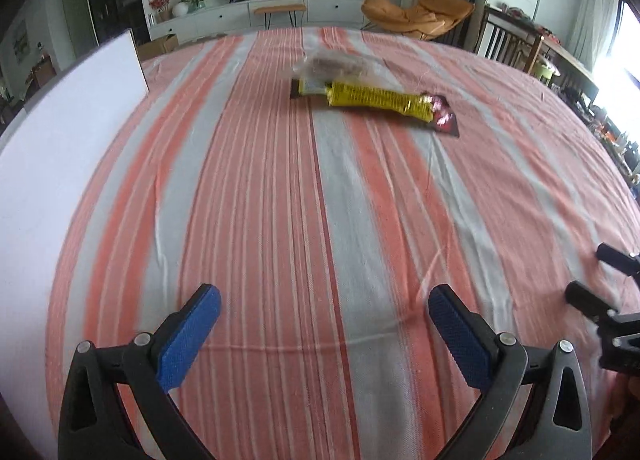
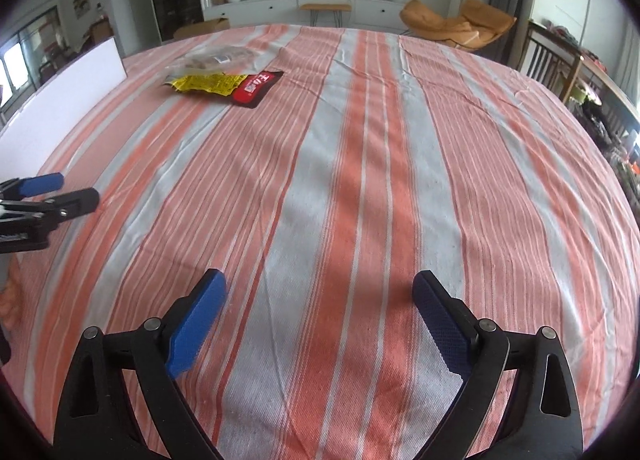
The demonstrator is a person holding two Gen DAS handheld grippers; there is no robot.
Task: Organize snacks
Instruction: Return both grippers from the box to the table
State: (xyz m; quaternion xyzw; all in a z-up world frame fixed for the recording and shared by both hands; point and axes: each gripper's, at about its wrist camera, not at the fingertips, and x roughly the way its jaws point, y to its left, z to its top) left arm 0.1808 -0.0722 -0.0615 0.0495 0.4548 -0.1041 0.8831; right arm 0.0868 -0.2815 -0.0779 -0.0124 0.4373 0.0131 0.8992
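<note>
Snacks: a yellow pack (image 1: 370,98), a red pack (image 1: 442,116) and a clear bag (image 1: 334,66), heaped touching one another at the far end of the striped cloth (image 1: 280,200), near the white board (image 1: 68,132) on its left side. Grippers: left gripper (image 1: 324,312) and right gripper (image 2: 320,292), both spread wide and holding nothing, low over the near cloth and well apart from the heap. Step judged: the opening reach, nothing yet sorted; the next move calls for carrying one gripper forward to the heap and closing on a single pack, likely the yellow one lying on top.
</note>
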